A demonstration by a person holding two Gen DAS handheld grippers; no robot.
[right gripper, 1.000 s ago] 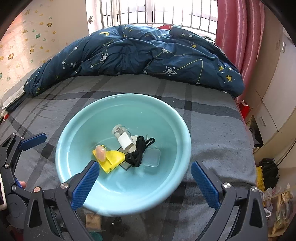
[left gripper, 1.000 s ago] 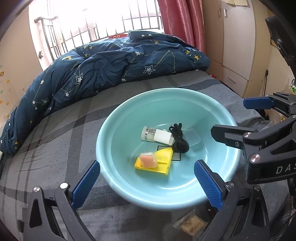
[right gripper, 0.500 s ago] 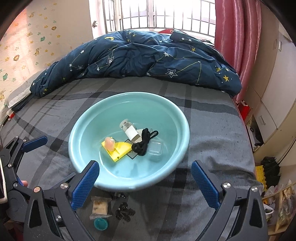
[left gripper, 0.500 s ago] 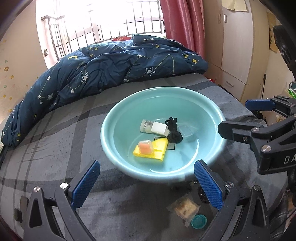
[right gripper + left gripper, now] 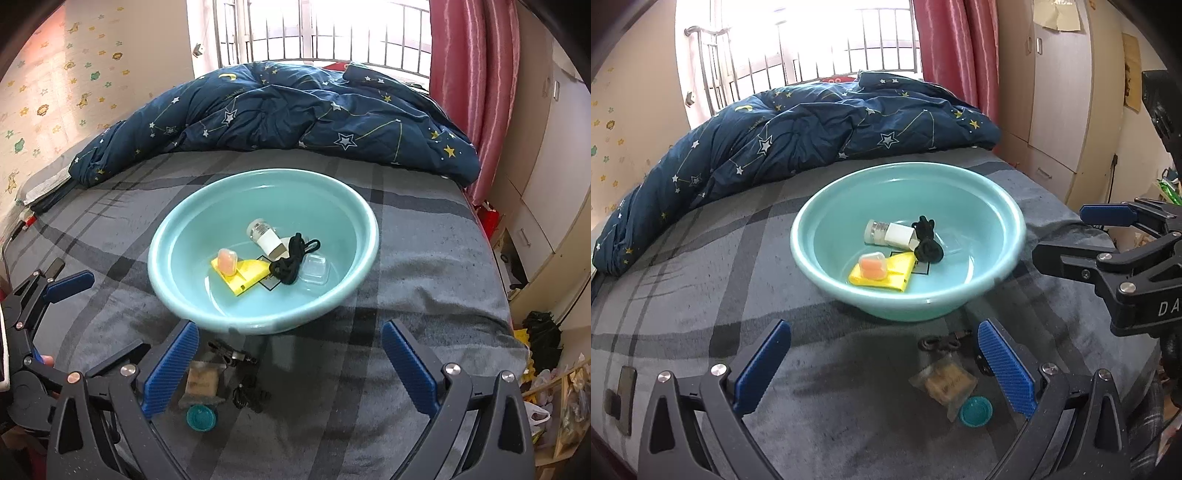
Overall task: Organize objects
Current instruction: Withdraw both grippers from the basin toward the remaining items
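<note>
A teal basin point(image 5: 812, 236) point(image 5: 162, 258) sits on the grey plaid bed. Inside lie a yellow card point(image 5: 886, 278) point(image 5: 245, 277), an orange earplug case point(image 5: 873, 264) point(image 5: 227, 261), a small white-labelled bottle point(image 5: 890, 233) point(image 5: 264, 236), a coiled black cord point(image 5: 927, 243) point(image 5: 290, 262) and a clear plastic box point(image 5: 314, 270). In front of the basin lie a wrapped snack packet point(image 5: 943, 380) point(image 5: 201, 380), a teal cap point(image 5: 975, 411) point(image 5: 201, 417) and small black clips point(image 5: 938, 343) point(image 5: 251, 397). My left gripper point(image 5: 882, 369) and right gripper point(image 5: 290, 369) hang open above the bed, holding nothing.
A crumpled navy star-print duvet point(image 5: 798, 129) point(image 5: 280, 114) lies behind the basin. A dark phone point(image 5: 622, 395) rests at the bed's left edge. Wardrobe doors point(image 5: 1067, 92) and a pink curtain point(image 5: 469, 74) stand on the right, with clutter on the floor point(image 5: 546, 391).
Both grippers have pulled back and risen away from the basin. The loose items in front of the basin have come into view.
</note>
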